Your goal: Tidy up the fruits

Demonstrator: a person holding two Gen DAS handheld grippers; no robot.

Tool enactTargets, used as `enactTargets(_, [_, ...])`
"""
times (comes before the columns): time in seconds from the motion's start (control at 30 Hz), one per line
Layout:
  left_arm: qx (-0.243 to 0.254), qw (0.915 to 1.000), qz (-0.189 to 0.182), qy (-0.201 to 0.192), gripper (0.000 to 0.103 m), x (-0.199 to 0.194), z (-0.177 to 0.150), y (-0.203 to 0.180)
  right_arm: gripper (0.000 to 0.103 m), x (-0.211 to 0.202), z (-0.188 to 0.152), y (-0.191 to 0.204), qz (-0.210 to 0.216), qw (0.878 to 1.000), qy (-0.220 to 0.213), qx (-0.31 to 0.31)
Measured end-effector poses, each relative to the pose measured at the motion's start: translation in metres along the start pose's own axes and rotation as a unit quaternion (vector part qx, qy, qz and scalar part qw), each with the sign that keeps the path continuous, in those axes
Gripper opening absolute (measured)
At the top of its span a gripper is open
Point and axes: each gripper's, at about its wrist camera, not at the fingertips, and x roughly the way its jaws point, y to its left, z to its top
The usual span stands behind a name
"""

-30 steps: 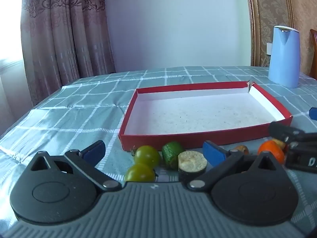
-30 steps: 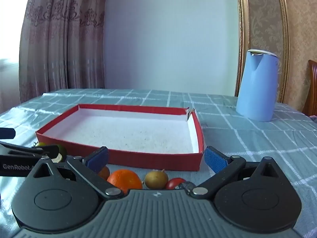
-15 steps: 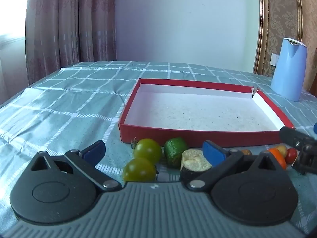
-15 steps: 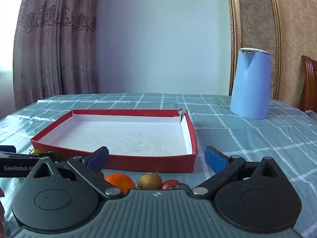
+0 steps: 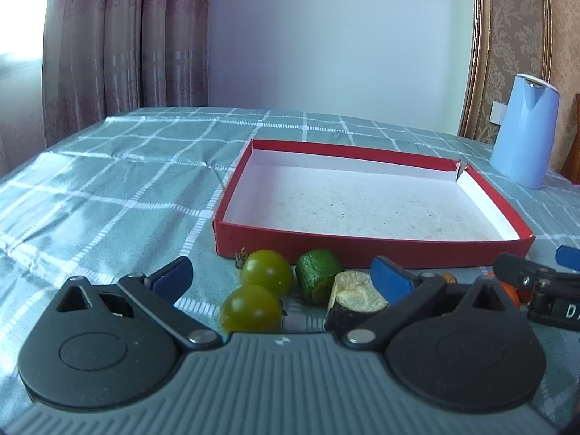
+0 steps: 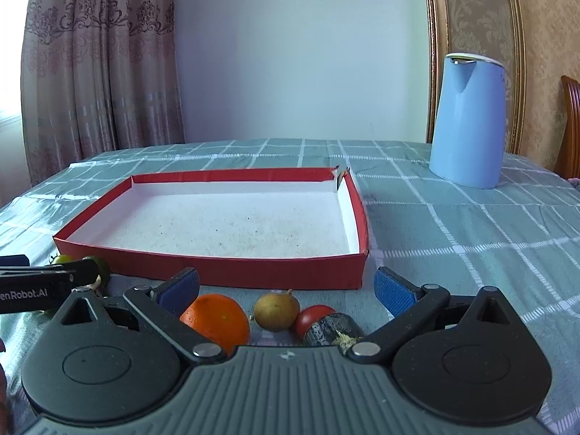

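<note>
A shallow red box (image 5: 369,247) with a white floor lies on the table; it also shows in the right wrist view (image 6: 224,272). In front of it my open left gripper (image 5: 281,279) frames two green tomatoes (image 5: 266,272), a green cut piece (image 5: 317,275) and a dark cut piece (image 5: 355,301). My open right gripper (image 6: 286,286) frames an orange (image 6: 217,320), a small brown fruit (image 6: 276,311), a red tomato (image 6: 311,320) and a dark piece (image 6: 331,330). Neither holds anything.
A blue kettle (image 5: 523,130) stands at the back right on the checked green tablecloth (image 5: 108,188), also seen in the right wrist view (image 6: 469,123). Curtains hang at the left. A chair back (image 6: 571,127) is at the far right.
Both views have shifted: the left camera tilted so the box sits further right and lower. The right view drew slightly closer to the fruits. The fruits have not moved.
</note>
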Motion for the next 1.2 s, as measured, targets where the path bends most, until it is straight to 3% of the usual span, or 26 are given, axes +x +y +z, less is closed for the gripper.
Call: enactTargets(1.2, [-0.026,0.9993,-0.024,0.012,0.103,0.0015,-0.0012,0.0059,0.103,0.0011,0.0006,0.0005,0.001,1.0,0.003,-0.004])
